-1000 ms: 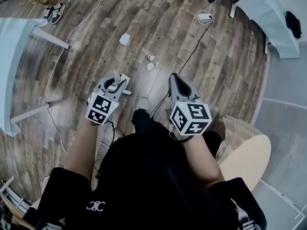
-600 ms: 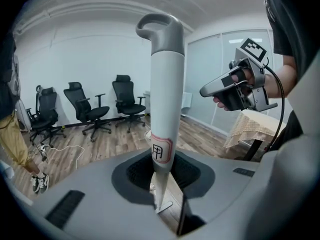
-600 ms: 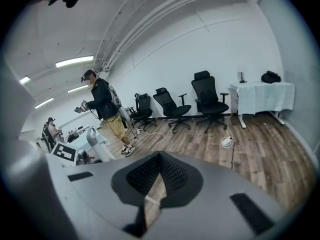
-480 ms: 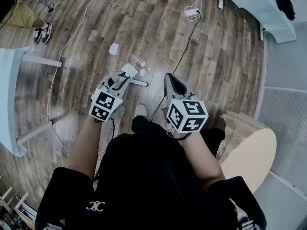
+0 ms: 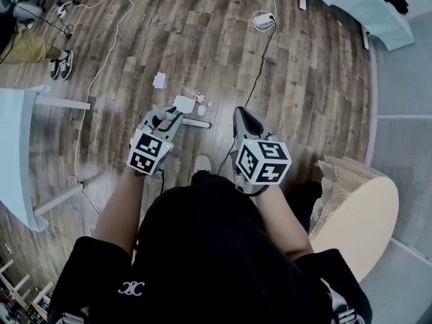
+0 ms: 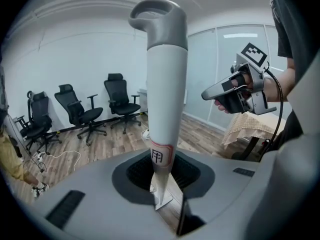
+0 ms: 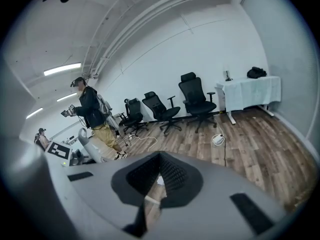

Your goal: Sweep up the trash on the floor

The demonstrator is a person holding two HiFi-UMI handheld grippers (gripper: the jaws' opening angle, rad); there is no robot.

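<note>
L gripper (image 6: 167,200) is clenched on a white tapered plastic handle w/ grey loop top (image 6: 166,94), which stands upright betw. its jaws. R gripper (image 7: 147,199) is closed w/ nothing in it, level w/ the L one and apart from it. Trash lies on the brown wood-plank floor (image 5: 304,100) just ahead of the L gripper: a white paper scrap (image 5: 159,80) and small pale bits (image 5: 200,100). Farther out are a white coiled power lead (image 5: 263,20), black office chairs (image 7: 196,96), a pale-clothed table (image 5: 358,2) and a person in yellow trousers (image 7: 95,116).
</note>
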